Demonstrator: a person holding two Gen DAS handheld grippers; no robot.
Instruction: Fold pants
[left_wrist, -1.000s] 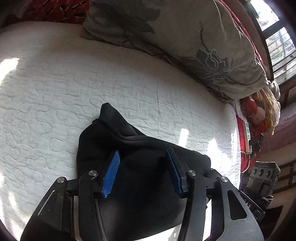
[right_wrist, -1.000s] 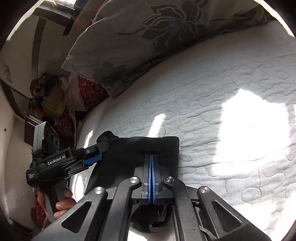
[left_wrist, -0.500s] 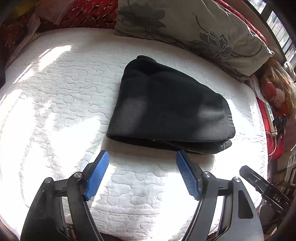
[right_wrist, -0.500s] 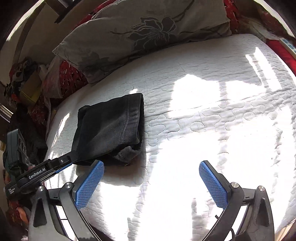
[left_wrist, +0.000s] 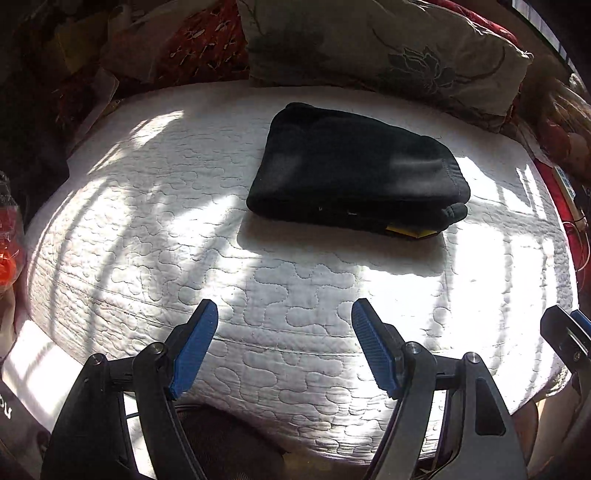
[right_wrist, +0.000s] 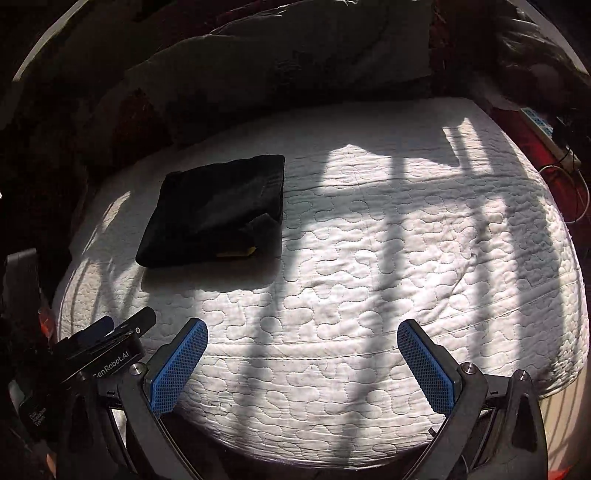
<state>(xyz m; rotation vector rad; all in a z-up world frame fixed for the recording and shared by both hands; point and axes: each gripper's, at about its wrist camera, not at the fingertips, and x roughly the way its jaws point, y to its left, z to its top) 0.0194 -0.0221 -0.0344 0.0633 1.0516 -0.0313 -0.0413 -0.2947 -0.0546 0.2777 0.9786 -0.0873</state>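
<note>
The black pants (left_wrist: 354, 173) lie folded into a compact bundle on the white quilted bed (left_wrist: 155, 206), a yellow tag showing at the near edge. In the right wrist view the same bundle (right_wrist: 218, 210) sits at the bed's left. My left gripper (left_wrist: 284, 321) hovers open over the bed's near edge, well short of the pants, nothing between its blue pads. My right gripper (right_wrist: 301, 339) stands wide open too, empty, over the near edge to the right of the pants. The left gripper's body (right_wrist: 107, 354) shows at lower left in the right wrist view.
A grey floral pillow (left_wrist: 388, 48) and red patterned bedding (left_wrist: 199, 40) lie behind the pants. A power strip and cords (right_wrist: 546, 133) sit at the bed's right side. Window-bar shadows cross the quilt (right_wrist: 406, 236).
Both grippers let go of the pants and opened. Both pulled back toward the bed's near edge, so the folded bundle now lies farther off and whole in view.
</note>
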